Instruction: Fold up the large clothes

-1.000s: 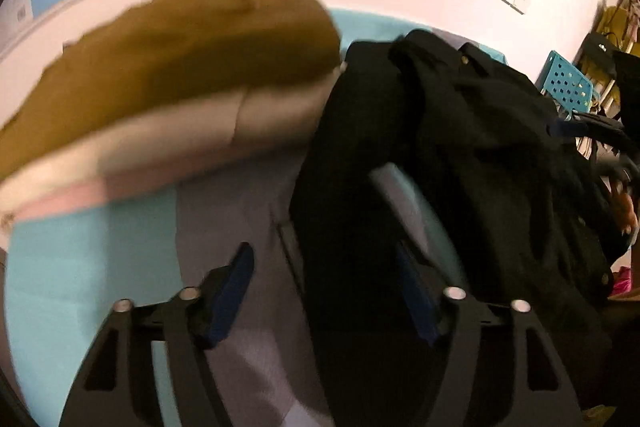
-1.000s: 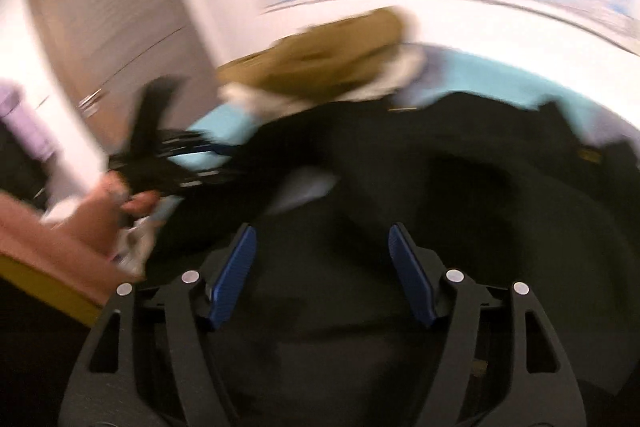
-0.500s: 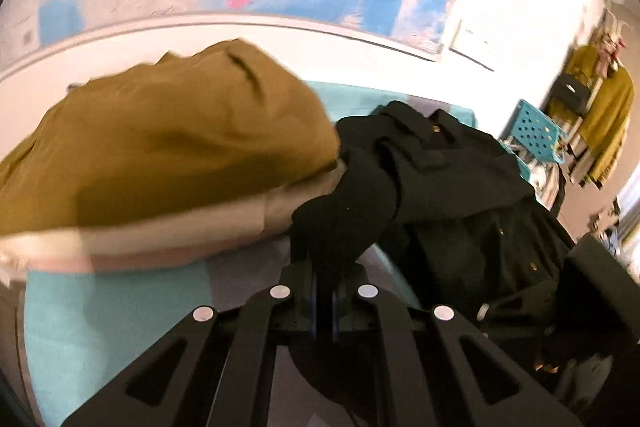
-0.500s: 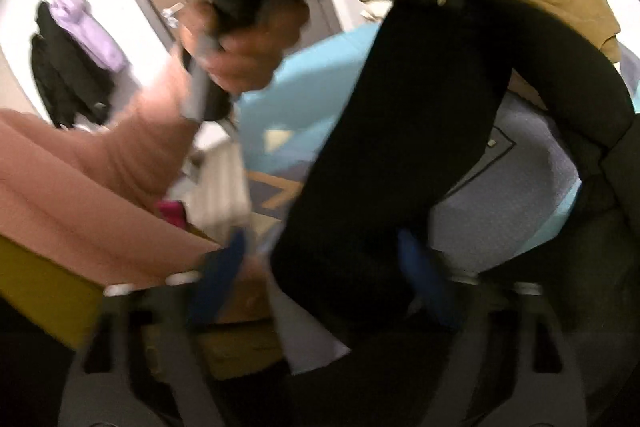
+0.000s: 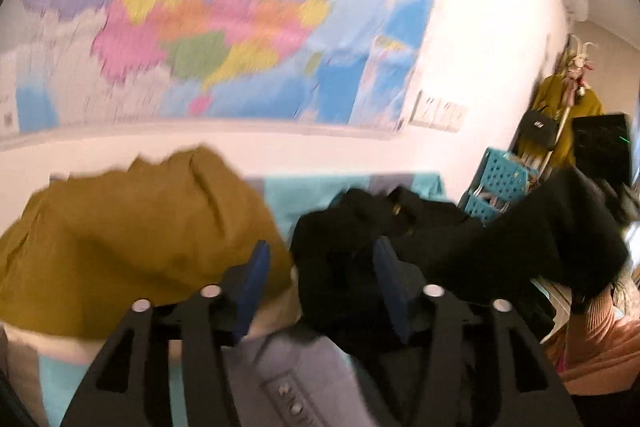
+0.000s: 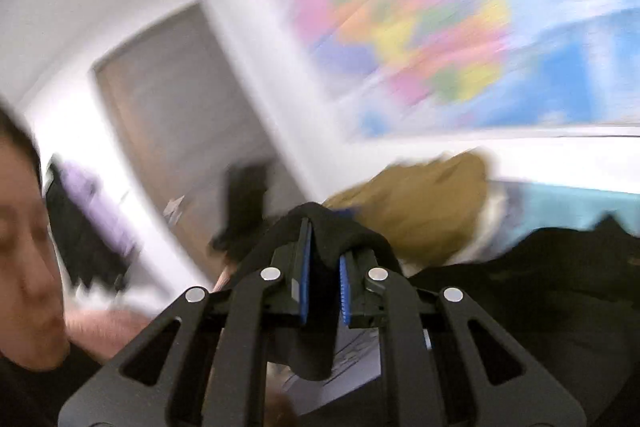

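You are pinching a fold of the black coat (image 6: 320, 247) in your right claw (image 6: 323, 291), lifting it to spread, while your left claw (image 5: 320, 283) is gaping empty above it.

left hand-held gripper (image 5: 318, 285) spread, right hand-held gripper (image 6: 323, 273) seemingly clamped

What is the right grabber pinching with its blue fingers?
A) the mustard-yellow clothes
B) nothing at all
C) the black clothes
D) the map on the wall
C: in the right wrist view the right gripper has its jaws nearly together with a fold of the black garment draped over and squeezed between the blue pads, while the mustard garment lies behind, untouched.
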Motion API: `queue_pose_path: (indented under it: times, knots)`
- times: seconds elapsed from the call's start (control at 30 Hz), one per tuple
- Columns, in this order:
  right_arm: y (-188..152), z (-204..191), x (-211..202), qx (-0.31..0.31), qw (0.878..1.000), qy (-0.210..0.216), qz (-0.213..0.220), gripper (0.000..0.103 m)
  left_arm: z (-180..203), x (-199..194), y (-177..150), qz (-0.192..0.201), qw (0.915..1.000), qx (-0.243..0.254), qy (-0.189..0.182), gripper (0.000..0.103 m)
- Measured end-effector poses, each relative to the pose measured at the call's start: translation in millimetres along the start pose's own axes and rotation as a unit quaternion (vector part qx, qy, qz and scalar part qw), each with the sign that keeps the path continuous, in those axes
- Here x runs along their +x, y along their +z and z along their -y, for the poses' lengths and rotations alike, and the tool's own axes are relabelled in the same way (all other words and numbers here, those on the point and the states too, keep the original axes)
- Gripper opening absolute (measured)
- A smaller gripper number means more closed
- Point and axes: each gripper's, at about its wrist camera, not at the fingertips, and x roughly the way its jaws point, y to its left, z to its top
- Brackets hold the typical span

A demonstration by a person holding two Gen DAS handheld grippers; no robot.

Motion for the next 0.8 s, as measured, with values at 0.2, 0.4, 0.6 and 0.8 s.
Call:
queue_pose_path:
  times: [0.2, 0.4, 0.6, 0.8]
  knots:
    - [-34, 127, -75, 0.193, 0.974, -0.115, 0.042, 0.016, 32, 57, -23, -0.066, 0.9968, 0.045, -0.003, 0.058]
    - [-112, 185, -92, 0.296, 0.934, -0.198, 0.01, 0.056, 56, 130, -55, -0.157, 0.9832, 0.092, 0.012, 0.045]
    - [-127, 170, -116, 0.277, 0.936, -0.215, 0.022, 0.082, 58, 154, -49, -0.157, 0.9847, 0.074, -0.013, 0.041]
    - [-127, 148, -131, 0.238, 0.94, -0.245, 0.026, 0.084, 81, 153, -51, -0.145, 0.9818, 0.12, -0.022, 0.035]
